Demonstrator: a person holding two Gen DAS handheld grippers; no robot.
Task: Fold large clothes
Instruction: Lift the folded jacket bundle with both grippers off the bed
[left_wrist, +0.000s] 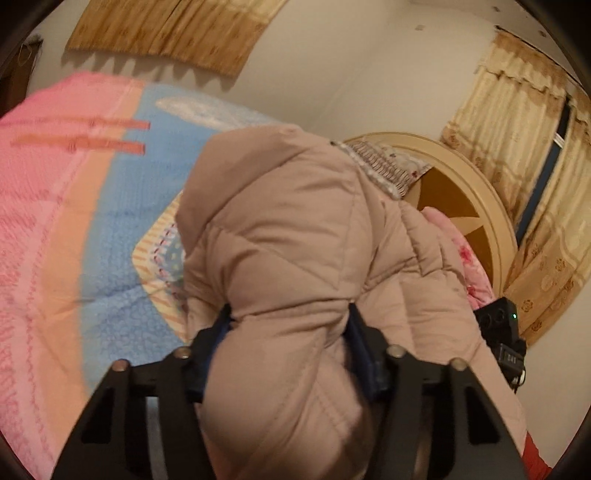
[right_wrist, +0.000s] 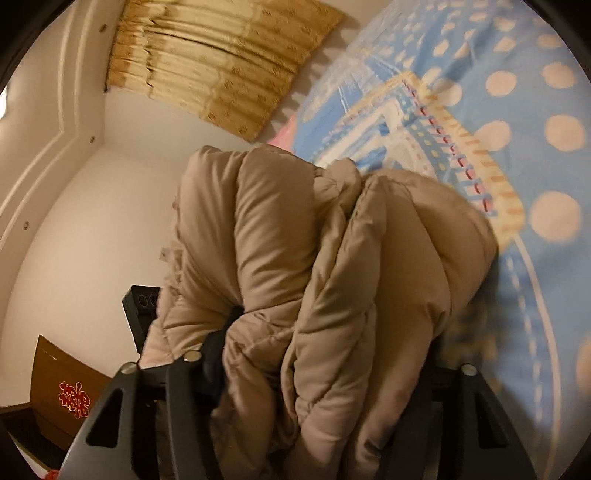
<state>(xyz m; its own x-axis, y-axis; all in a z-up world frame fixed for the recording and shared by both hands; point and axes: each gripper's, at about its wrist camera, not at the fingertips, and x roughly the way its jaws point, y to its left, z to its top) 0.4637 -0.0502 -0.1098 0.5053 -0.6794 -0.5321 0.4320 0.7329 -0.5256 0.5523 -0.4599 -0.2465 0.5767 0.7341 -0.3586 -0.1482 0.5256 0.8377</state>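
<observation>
A tan quilted puffer jacket fills the middle of the left wrist view, bunched and lifted above the bed. My left gripper is shut on a thick fold of it; the blue pads press in from both sides. In the right wrist view the same jacket hangs in several folds. My right gripper is shut on it; its left pad shows, the right one is hidden by fabric. The other gripper's black body shows at the jacket's edge in each view.
A bed with a pink and blue fleece blanket lies under the jacket, also in the right wrist view. A round wooden headboard and pink bedding are at right. Tan curtains hang on the cream walls. A brown cabinet stands low left.
</observation>
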